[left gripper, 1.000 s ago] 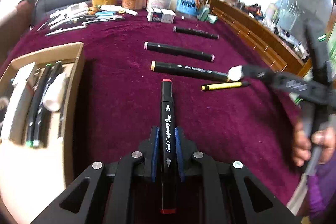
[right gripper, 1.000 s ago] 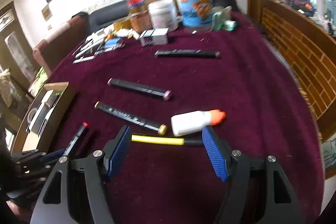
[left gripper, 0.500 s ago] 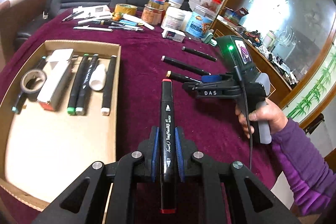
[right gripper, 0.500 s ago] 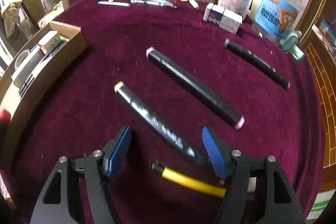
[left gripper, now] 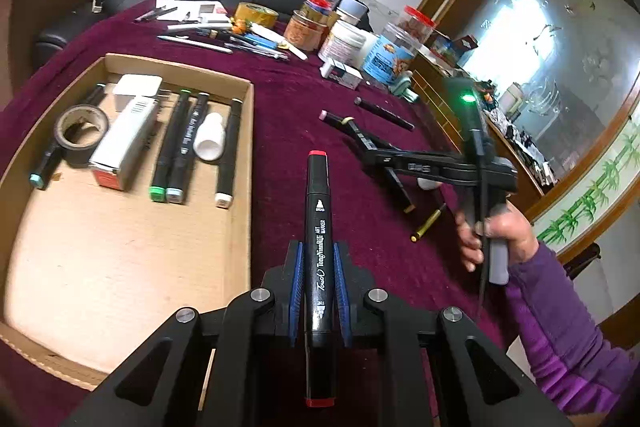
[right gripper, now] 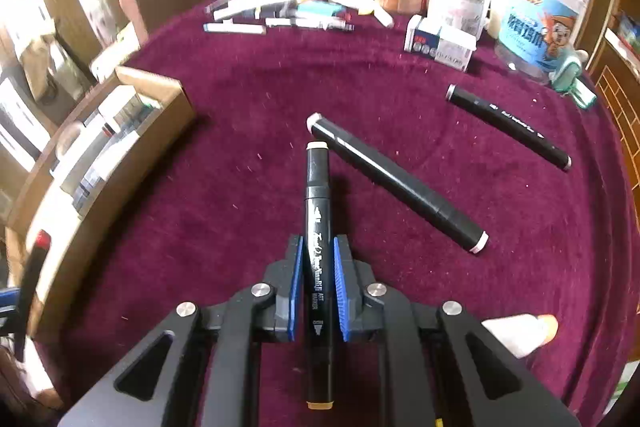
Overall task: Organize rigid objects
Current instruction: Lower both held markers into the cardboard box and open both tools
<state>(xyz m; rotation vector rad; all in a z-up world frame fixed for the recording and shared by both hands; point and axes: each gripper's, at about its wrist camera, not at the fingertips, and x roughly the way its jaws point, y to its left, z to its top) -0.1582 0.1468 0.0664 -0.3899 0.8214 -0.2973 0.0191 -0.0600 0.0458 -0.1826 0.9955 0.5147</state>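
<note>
Left gripper [left gripper: 318,291] is clamped on a red-capped marker [left gripper: 319,227] – held just right of the cardboard tray [left gripper: 244,163]. Right gripper [right gripper: 318,291] is squeezing a tan-capped marker [right gripper: 318,227] further right of the tray, its tip near another black marker [right gripper: 396,183] lying on the desk [right gripper: 248,131].

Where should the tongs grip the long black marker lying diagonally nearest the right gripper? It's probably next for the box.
Grip the long black marker mid-barrel from above, jaws across its diagonal axis; it lies flat with bare purple cloth either side.
</note>
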